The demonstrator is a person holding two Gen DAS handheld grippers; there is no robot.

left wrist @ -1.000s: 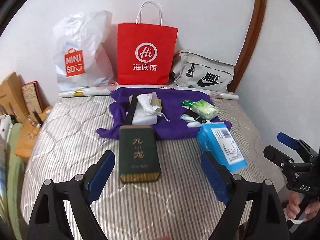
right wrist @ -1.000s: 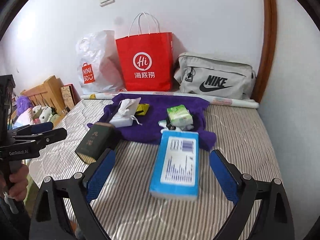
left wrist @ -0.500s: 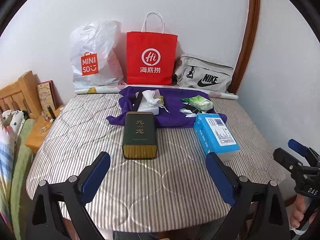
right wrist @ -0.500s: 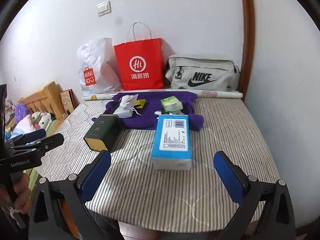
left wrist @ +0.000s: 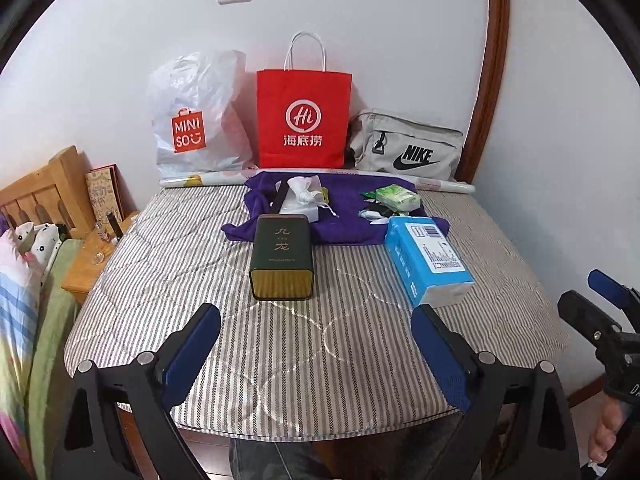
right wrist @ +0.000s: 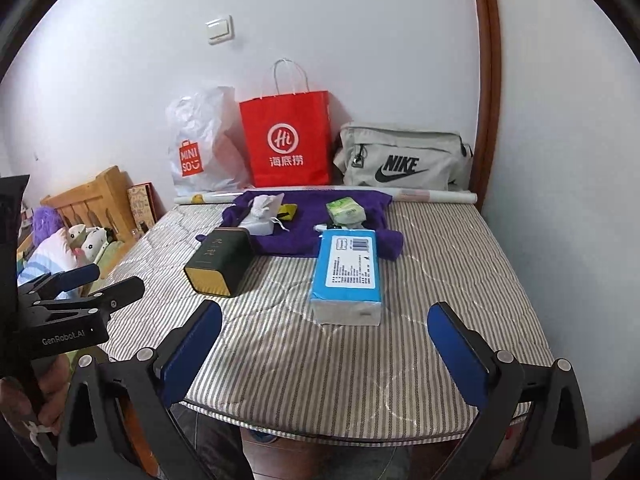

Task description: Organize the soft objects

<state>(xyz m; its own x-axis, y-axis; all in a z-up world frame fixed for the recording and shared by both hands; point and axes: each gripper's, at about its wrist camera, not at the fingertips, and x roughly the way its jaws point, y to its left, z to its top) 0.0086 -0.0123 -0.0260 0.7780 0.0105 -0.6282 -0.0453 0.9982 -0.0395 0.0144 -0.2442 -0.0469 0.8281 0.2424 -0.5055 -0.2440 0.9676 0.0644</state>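
Left gripper and right gripper: both spread wide, empty. Only the right view shows the left hand (gripping its handle).

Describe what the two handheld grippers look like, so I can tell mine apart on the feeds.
Both are matte black plastic two-finger grippers: the left gripper and right gripper each have triangular cut-out arms with silver pivot bolts and blue padded jaws. The left gripper's side carries white "GenRobot.AI" lettering; the right one's shows partial white letters. No sleeves or cables visible.

Purple towel (partly covered) hides perhaps 1 small item.
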